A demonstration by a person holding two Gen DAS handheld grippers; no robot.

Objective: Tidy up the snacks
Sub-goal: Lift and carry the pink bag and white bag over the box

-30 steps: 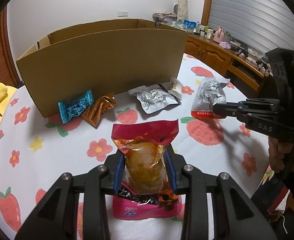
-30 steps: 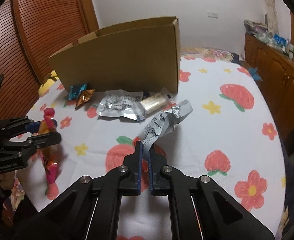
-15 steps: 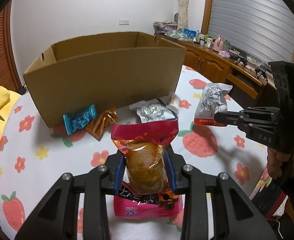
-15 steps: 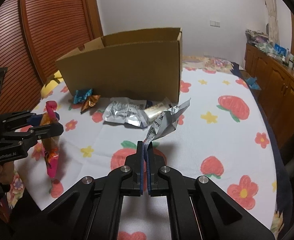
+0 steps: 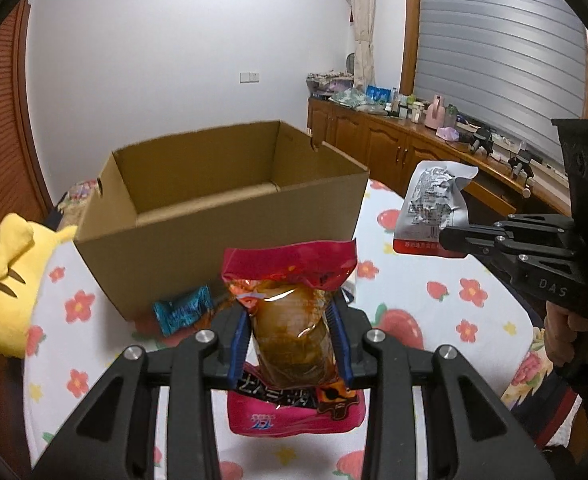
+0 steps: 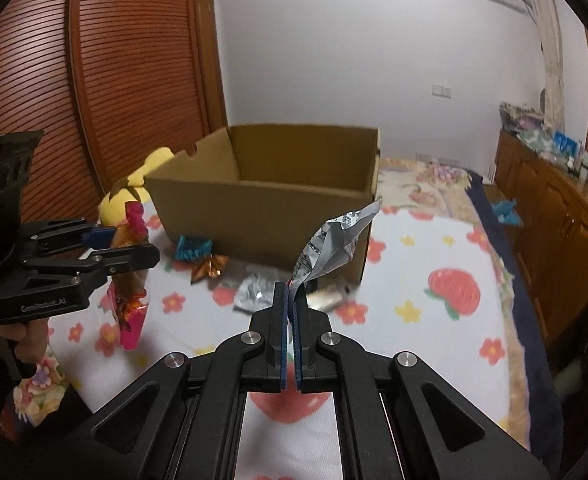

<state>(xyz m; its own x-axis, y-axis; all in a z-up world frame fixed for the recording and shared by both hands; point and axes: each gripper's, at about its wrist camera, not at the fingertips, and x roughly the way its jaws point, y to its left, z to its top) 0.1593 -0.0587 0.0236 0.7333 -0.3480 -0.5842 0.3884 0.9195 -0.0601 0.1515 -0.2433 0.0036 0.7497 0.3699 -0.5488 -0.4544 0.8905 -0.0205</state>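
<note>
My left gripper (image 5: pixel 290 320) is shut on a red snack packet (image 5: pixel 294 320) with a brown piece showing through its clear window, held upright in the air; the same left gripper (image 6: pixel 128 250) and red packet (image 6: pixel 130 300) show at the left of the right wrist view. My right gripper (image 6: pixel 290 296) is shut on the bottom edge of a crumpled silver packet (image 6: pixel 333 248), also lifted. In the left wrist view the right gripper (image 5: pixel 443 238) holds this silver packet (image 5: pixel 433 208) at the right. An open, empty cardboard box (image 5: pixel 222 216) stands behind both.
On the strawberry-print cloth (image 6: pixel 413 280) in front of the box (image 6: pixel 270 208) lie a blue candy (image 6: pixel 192 248), an orange candy (image 6: pixel 210 268), a silver pack (image 6: pixel 254 296) and a pale pack (image 6: pixel 325 300). A yellow plush toy (image 5: pixel 10 280) sits left of the box. Wooden cabinets (image 5: pixel 393 148) line the right.
Both grippers have risen with their packets, so the box's open top and inside now show. The snacks left on the cloth appear lower and partly hidden.
</note>
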